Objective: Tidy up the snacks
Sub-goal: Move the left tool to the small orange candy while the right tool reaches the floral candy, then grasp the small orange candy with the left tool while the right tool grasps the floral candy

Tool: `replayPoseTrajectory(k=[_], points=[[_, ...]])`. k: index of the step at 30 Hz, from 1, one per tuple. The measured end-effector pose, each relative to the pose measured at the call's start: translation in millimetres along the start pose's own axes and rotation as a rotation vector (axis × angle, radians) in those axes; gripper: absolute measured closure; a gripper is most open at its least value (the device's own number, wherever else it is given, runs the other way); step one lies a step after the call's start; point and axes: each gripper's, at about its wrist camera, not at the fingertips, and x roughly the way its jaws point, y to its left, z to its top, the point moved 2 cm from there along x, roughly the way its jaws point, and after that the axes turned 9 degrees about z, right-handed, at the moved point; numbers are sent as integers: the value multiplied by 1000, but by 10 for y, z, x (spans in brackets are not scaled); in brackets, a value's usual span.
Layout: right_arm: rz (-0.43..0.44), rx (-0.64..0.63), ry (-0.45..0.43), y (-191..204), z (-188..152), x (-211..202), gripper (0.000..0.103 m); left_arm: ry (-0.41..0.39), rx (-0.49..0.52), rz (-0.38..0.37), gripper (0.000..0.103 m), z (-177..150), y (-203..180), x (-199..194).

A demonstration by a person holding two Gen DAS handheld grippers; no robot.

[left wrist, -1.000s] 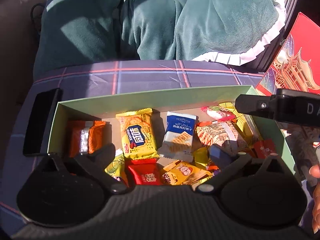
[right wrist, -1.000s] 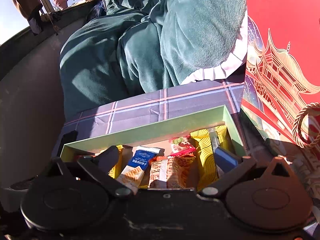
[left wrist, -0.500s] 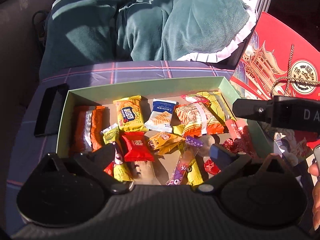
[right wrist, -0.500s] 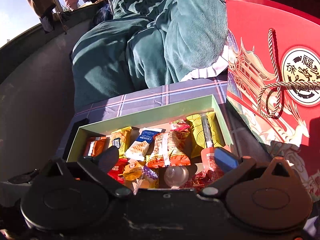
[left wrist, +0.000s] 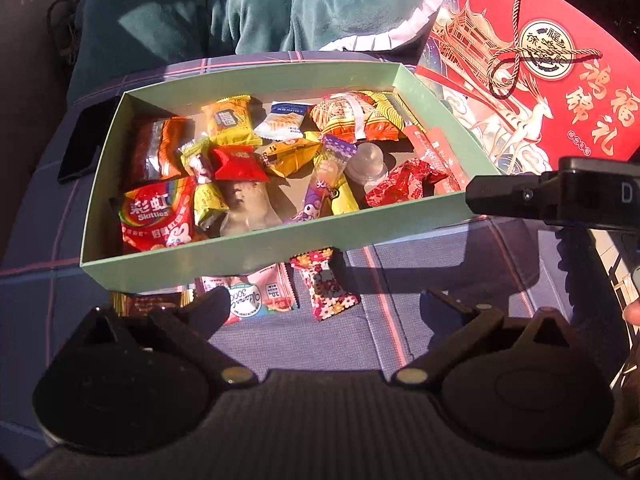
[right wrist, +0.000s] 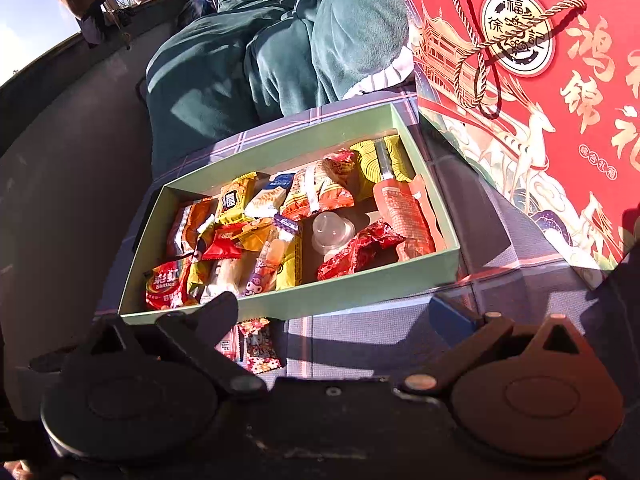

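A pale green box (left wrist: 280, 240) holds several wrapped snacks, among them a red Skittles bag (left wrist: 156, 216) and a clear jelly cup (left wrist: 368, 160). Three loose snacks lie on the plaid cloth just before its near wall: a brown packet (left wrist: 148, 302), a pink packet (left wrist: 260, 300) and a floral candy (left wrist: 326, 284). My left gripper (left wrist: 324, 306) hovers open over these, holding nothing. The right gripper (right wrist: 332, 312) is open and empty too, near the box's (right wrist: 340, 300) front wall, with the floral candy (right wrist: 260, 346) by its left finger. Its black housing (left wrist: 560, 196) shows in the left wrist view.
A red gift bag (left wrist: 540, 80) with a rope handle stands right of the box. A black phone (left wrist: 82, 144) lies against the box's left wall. A rumpled green blanket (left wrist: 240, 8) lies behind. The plaid cloth (left wrist: 440, 280) stretches right of the loose snacks.
Both grippers have drawn back and up from over the box. The box's near wall and the loose snacks before it have come into view.
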Motion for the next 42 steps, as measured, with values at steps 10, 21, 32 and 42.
replayPoseTrajectory(k=[10, 21, 32, 42], points=[[15, 85, 80, -197, -542, 10, 0, 82, 67, -49, 1, -514, -328, 143], [-13, 147, 104, -436, -779, 43, 0, 45, 177, -105, 81, -624, -632, 194], [-2, 58, 95, -115, -624, 328, 1, 59, -14, -31, 81, -573, 148, 255], [7, -128, 130, 484, -473, 861, 37, 46, -139, -34, 80, -566, 671, 319]])
